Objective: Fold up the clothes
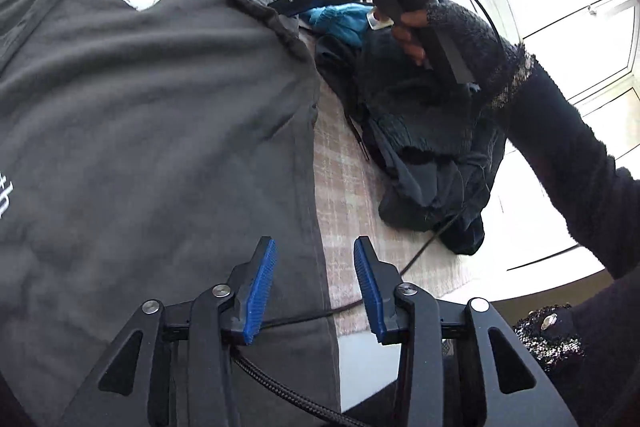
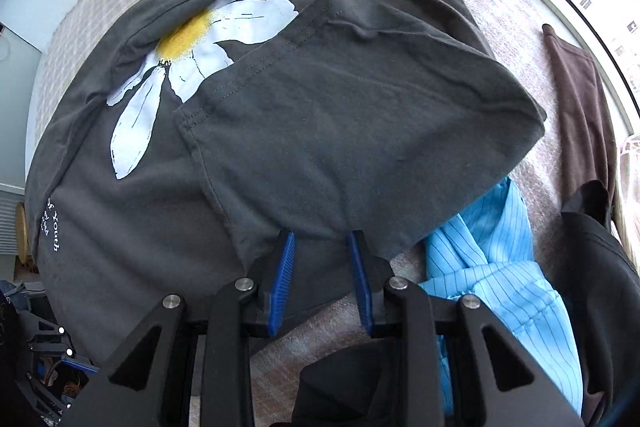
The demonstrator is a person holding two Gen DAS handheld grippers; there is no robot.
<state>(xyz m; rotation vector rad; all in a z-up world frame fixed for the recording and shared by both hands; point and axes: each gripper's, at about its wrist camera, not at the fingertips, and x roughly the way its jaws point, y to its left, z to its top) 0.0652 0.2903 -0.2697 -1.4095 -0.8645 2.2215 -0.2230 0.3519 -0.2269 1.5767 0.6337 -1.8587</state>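
Grey T-shirt [image 2: 320, 131] beside blue garment [image 2: 500, 267], dark clothes [image 1: 424, 147].

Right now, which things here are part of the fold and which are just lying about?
In the job:
grey daisy T-shirt
left tool, open
right tool, open

Lying about:
blue striped garment
brown cloth
dark clothes pile
black garment

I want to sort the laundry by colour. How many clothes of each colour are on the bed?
Grey: 1, the daisy T-shirt
Blue: 1, the striped blue garment
Brown: 1, the brown cloth
Black or dark: 1 heap; the number of pieces in it cannot be told
Total: 4 at least
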